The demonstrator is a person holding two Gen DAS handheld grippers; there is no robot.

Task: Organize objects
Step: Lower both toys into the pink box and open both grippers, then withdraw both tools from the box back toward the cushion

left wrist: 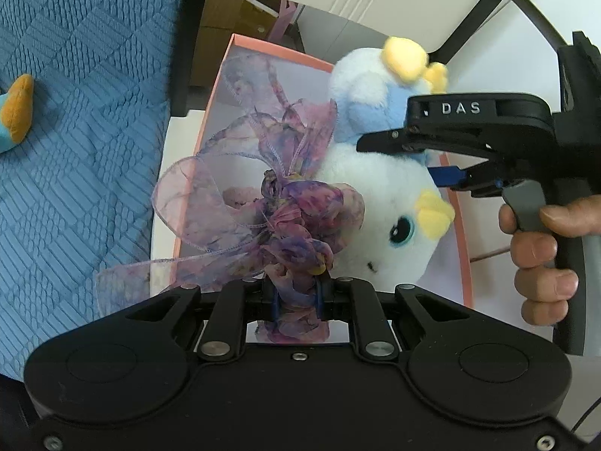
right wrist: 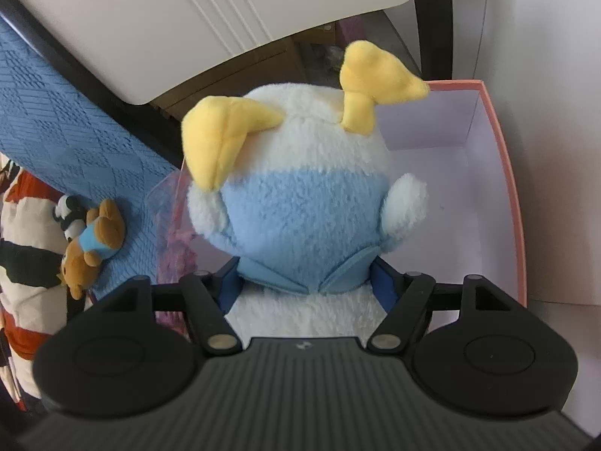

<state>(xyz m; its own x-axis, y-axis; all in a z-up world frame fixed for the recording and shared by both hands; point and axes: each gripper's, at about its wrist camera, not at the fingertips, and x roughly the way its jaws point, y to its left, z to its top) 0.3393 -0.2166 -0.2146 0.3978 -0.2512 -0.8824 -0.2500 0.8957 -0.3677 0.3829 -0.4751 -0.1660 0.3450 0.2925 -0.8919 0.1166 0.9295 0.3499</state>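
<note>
A sheer purple ribbon bow (left wrist: 263, 195) hangs over the left side of an open pink box (left wrist: 240, 43), with my left gripper (left wrist: 296, 293) shut on its bunched knot. Beside the bow is a white and light-blue plush penguin (left wrist: 379, 203) with yellow feet and beak, held above the box. My right gripper (right wrist: 306, 285) is shut on this plush penguin (right wrist: 300, 195), its blue pads pressing both sides of the body. In the left wrist view the right gripper (left wrist: 413, 159) comes in from the right, with a person's hand (left wrist: 541, 248) on its trigger. The pink box (right wrist: 503, 173) has a pale inside.
A blue textured cloth (left wrist: 75, 112) lies left of the box, with a small orange and blue toy (left wrist: 15, 112) on it. Small bear and panda toys (right wrist: 90, 244) lie on the cloth. A white chair seat (right wrist: 188, 18) with black legs stands beyond the box.
</note>
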